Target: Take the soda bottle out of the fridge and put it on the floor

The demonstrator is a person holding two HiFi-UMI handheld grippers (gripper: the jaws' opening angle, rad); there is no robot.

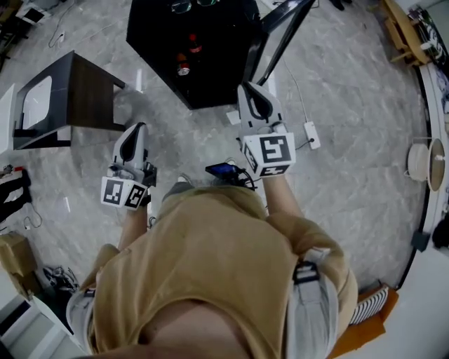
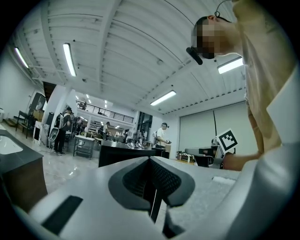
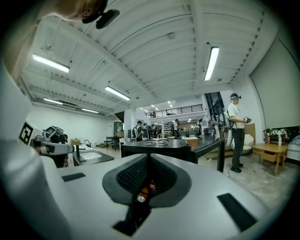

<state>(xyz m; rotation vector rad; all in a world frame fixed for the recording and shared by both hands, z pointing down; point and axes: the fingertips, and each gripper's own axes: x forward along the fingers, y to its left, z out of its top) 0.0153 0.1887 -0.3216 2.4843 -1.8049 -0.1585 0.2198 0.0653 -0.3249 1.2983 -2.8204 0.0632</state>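
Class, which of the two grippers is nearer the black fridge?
The right gripper: held forward, close by the fridge, while the left gripper sits farther back.

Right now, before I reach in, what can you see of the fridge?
The fridge is a low black box that stands on the grey marbled floor. Its door is swung wide open to the right. The inside is dark; a bottle with red on it and a smaller can-like item show there, too small to tell more. A pair of glasses lies on its top. Nothing else touches it.
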